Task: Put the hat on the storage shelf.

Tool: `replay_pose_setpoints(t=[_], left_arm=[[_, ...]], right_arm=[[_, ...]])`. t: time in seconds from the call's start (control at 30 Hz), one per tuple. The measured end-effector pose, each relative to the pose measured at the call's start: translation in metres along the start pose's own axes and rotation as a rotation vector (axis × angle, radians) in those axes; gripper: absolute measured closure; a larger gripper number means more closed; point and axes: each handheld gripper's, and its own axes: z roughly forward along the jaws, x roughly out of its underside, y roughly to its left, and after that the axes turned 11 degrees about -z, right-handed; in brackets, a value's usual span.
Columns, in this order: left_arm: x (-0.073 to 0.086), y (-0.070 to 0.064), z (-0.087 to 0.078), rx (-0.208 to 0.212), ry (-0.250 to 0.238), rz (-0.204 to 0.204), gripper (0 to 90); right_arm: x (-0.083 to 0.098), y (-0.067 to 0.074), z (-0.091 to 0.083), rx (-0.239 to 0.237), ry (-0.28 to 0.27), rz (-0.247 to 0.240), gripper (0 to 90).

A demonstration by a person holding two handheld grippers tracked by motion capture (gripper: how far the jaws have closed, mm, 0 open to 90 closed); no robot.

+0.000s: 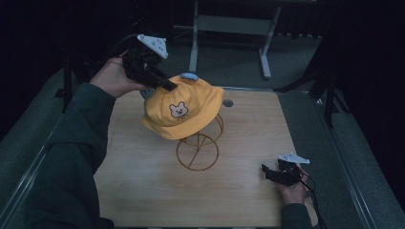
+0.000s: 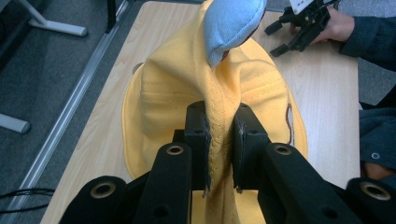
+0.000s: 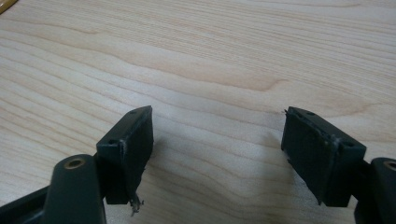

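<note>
Right hand-held gripper (image 1: 272,172): near right of the wooden counter (image 1: 248,143), jaws spread wide, nothing between them, resting low over bare wood.
Wire stand (image 1: 198,150): orange, mid-counter, under the hat.
Yellow hat (image 1: 181,107): bear face on front, blue ear (image 2: 231,23) on top, draped over the stand.
Left hand-held gripper (image 2: 219,140): far left, jaws pressed together, pinching a fold of the hat's fabric.
</note>
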Motion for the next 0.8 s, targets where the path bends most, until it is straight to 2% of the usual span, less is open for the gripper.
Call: replay_pose_setpoints(t=[0.47,0.8], left_arm=[[-0.014,-0.006,0.015,0.006,0.008,0.019,78.7],[-0.021,-0.009,0.030,0.002,0.036,0.037,78.5]], right_arm=[[0.000,0.000,0.000,-0.003,0.001,-0.002,25.1],[0.000,0.000,0.000,-0.003,0.000,-0.004,25.1]])
